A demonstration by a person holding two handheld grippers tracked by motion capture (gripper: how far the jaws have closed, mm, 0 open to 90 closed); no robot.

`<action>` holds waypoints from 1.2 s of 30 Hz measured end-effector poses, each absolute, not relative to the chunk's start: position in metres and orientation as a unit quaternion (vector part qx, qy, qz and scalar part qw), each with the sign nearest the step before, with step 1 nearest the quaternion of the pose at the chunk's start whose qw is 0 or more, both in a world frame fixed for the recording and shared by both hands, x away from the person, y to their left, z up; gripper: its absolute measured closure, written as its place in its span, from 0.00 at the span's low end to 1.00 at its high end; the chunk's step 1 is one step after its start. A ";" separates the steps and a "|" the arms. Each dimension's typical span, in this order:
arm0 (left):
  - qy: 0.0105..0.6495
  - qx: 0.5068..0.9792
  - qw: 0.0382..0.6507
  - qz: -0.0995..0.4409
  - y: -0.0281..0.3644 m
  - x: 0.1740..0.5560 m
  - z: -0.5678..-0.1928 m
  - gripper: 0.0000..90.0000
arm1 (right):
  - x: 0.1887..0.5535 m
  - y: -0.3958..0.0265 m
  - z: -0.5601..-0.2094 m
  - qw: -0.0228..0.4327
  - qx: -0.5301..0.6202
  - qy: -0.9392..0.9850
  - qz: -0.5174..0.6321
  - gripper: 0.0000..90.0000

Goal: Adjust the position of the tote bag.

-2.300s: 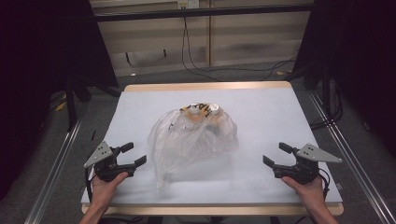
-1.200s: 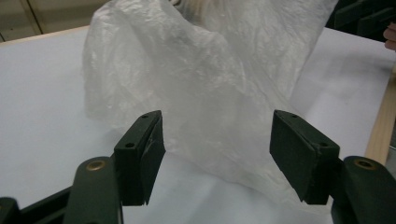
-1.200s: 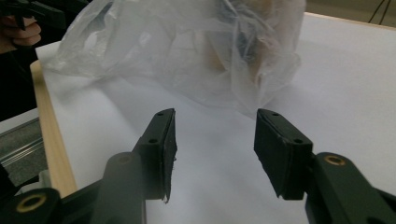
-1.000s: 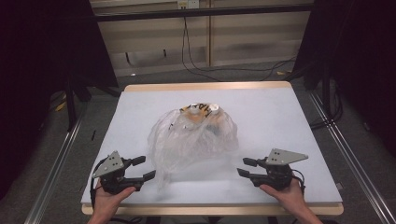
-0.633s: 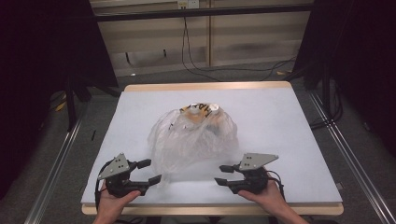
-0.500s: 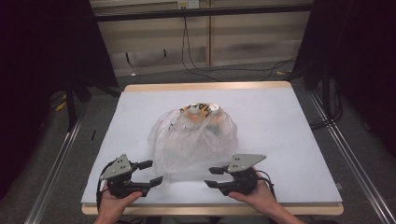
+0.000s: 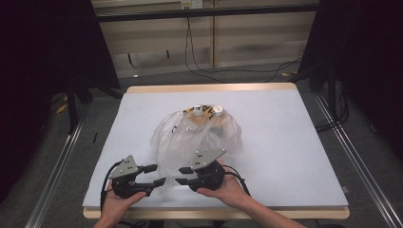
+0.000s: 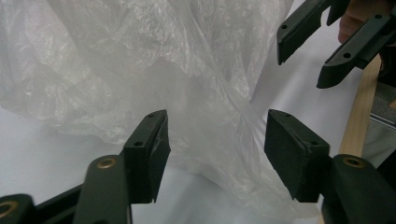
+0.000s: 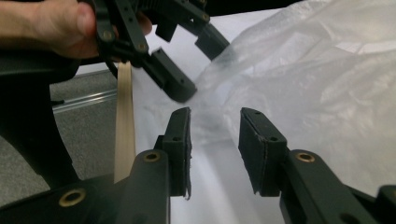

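At the near edge of the surface [image 7: 304,142] the left gripper [image 7: 156,175] sat at the bag's [image 7: 199,135] near left hem, hardly shifted, its fingers [image 8: 150,151] half-wide and just closing, film between them, not yet pinched. The bag lay mid-surface, something orange and black inside at its far end. The right gripper [image 7: 183,175] had swept in from the right edge, fingers [image 9: 181,148] narrowing around the hem, probably for a two-handed grasp.

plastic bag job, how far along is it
Early stage. Done: both tools have come in to the near edge of the plastic bag. In hand: the left hand-held gripper has film between jaws that have just been closing but don't yet pinch; the right hand-held gripper likewise. Left: gripping and handling the bag; its contents sit inside.
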State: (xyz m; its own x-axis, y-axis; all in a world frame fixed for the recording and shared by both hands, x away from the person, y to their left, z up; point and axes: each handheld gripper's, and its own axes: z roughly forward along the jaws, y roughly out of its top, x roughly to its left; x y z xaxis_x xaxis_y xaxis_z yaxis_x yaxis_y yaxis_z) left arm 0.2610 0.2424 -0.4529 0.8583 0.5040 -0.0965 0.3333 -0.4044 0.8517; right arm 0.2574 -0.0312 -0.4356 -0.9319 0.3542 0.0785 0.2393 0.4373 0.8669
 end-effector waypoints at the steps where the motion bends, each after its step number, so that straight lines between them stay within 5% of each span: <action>1: 0.252 0.832 0.487 0.082 0.241 0.261 -0.454 0.48 | 0.257 -0.031 -0.436 0.057 0.175 0.846 0.501 0.72; 8: 0.235 0.844 0.478 0.068 0.235 0.261 -0.456 0.61 | 0.264 -0.022 -0.442 0.060 0.174 0.851 0.491 0.72; 17: 0.215 0.853 0.474 0.049 0.233 0.259 -0.456 0.96 | 0.275 -0.029 -0.452 0.079 0.197 0.854 0.475 0.71; 36: 0.219 0.849 0.478 0.050 0.239 0.261 -0.455 0.97 | 0.292 -0.031 -0.485 0.066 0.218 0.872 0.433 0.68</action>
State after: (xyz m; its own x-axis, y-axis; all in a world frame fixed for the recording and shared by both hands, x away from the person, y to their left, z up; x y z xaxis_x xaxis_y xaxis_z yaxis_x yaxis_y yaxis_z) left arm 0.2613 0.2386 -0.4547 0.8989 0.4201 -0.1243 0.3243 -0.4475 0.8334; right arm 0.2918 -0.0308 -0.4849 -0.8965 0.4369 0.0731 0.3227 0.5310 0.7835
